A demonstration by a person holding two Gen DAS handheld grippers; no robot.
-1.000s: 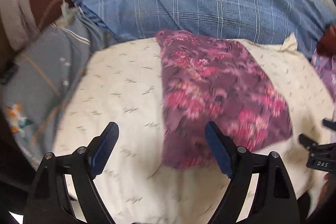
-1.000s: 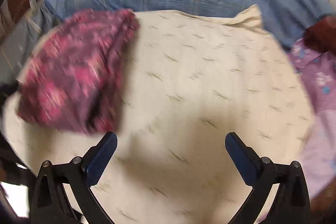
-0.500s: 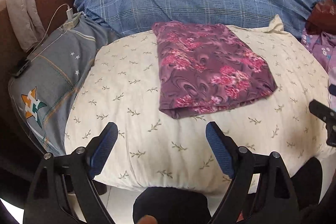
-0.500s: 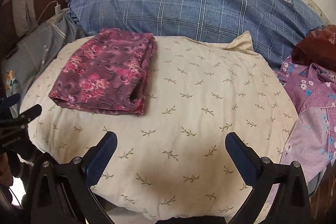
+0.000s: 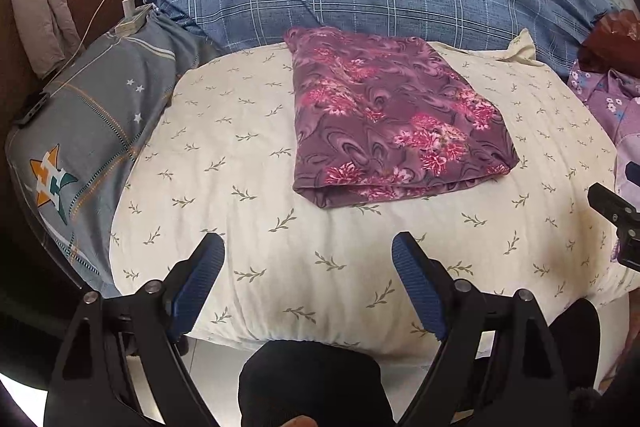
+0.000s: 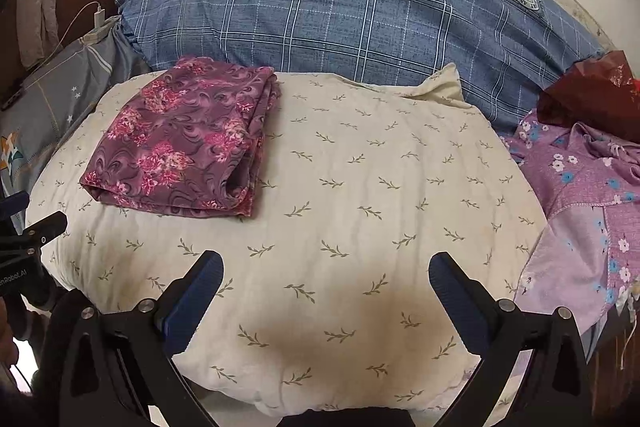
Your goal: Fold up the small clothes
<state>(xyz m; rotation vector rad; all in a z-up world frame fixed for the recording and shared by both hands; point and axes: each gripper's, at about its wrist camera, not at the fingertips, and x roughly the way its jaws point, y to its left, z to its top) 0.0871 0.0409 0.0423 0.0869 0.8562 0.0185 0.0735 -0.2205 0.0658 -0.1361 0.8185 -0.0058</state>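
Note:
A purple flowered cloth (image 5: 394, 119) lies folded into a flat rectangle on a cream leaf-print pillow (image 5: 248, 227). It also shows in the right wrist view (image 6: 184, 139), at the pillow's (image 6: 360, 211) left. My left gripper (image 5: 308, 267) is open and empty, held above the pillow's near edge, short of the cloth. My right gripper (image 6: 326, 281) is open and empty over the pillow's near middle, to the right of the cloth. Part of the right gripper shows at the left view's right edge (image 5: 616, 219).
A blue checked pillow (image 6: 352, 11) lies behind the cream one. A grey pillow with a star (image 5: 84, 131) lies at the left, with a charger and cable (image 5: 128, 15) on it. Lilac flowered clothes (image 6: 588, 195) and a dark red bag (image 6: 592, 95) lie at the right.
Both grippers have pulled back and up from the cloth, which now lies folded and still on the pillow. The views have gone from blurred to steady.

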